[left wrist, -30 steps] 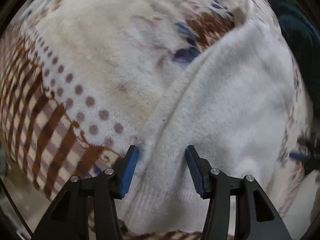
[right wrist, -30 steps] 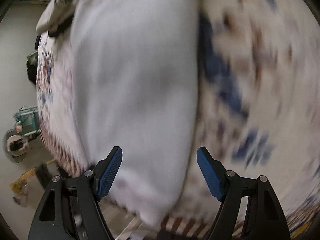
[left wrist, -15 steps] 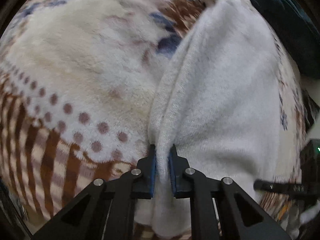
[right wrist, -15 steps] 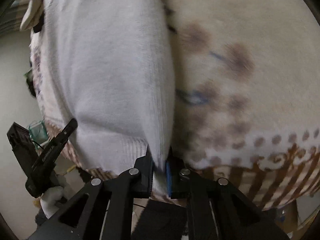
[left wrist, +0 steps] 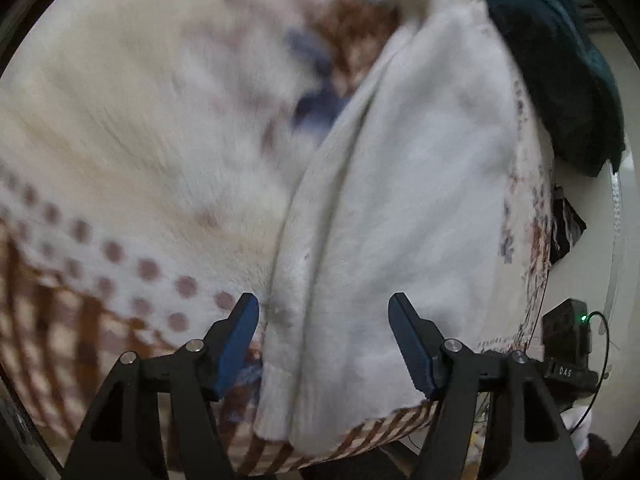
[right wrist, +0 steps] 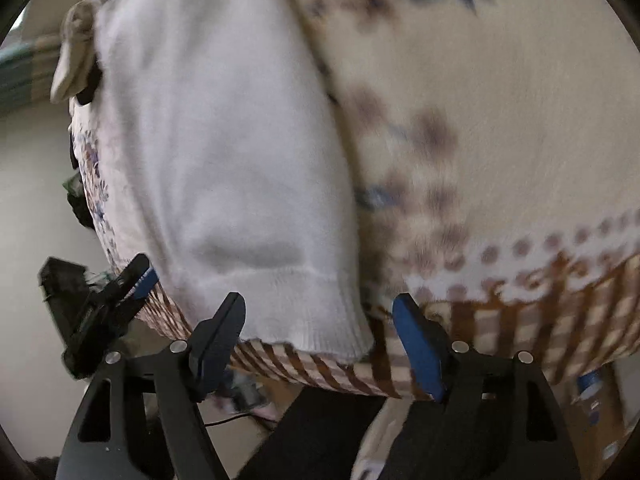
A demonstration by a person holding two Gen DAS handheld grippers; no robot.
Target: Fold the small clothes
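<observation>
A white knit garment point(left wrist: 408, 200) lies folded lengthwise on a patterned fleece blanket point(left wrist: 140, 120). My left gripper point(left wrist: 324, 336) hovers over its near left edge with the jaws opening. The folded edge lies between the blue pads point(left wrist: 240, 336), which do not press on it. In the right wrist view the same garment point(right wrist: 220, 140) shows its ribbed hem point(right wrist: 304, 312) at the blanket's front edge. My right gripper point(right wrist: 320, 320) is opening over the hem's right corner, and its pads stand clear of the cloth. The left gripper's fingers point(right wrist: 132, 280) show at the hem's far side.
A dark teal cloth point(left wrist: 560, 80) lies beyond the garment at the top right. A black device with a green light point(left wrist: 568, 332) sits off the blanket's right side. A beige sock-like piece point(right wrist: 72, 52) lies at the garment's far end. The blanket's point(right wrist: 500, 120) front edge drops off close below both grippers.
Half a second ago each gripper was shut on an edge of the white garment. Both have since let go and opened. The garment rests on the blanket.
</observation>
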